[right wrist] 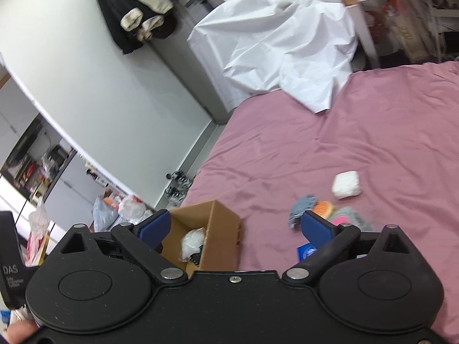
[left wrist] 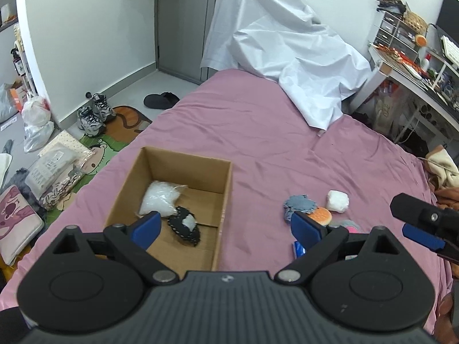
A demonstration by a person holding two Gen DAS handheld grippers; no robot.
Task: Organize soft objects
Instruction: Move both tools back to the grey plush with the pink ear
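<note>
1. Pink bedding (left wrist: 258, 132) fills a cluttered bedroom; nearest, the left gripper (left wrist: 226, 228) and right gripper (right wrist: 233, 228) both hover with fingers spread wide, holding nothing.
2. Just beyond, a cardboard box (left wrist: 221, 200) already contains a white pouch (left wrist: 159, 197) and a dark patch (left wrist: 185, 226).
3. Farther right, the denim piece (left wrist: 298, 205), burger toy (left wrist: 321, 216) and white cushion (left wrist: 338, 200) lie unsorted; the next move likely means reaching for one.

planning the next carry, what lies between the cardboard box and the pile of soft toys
Only bare pink bedsheet between the cardboard box and the soft toys, clearest in the left wrist view.
</note>
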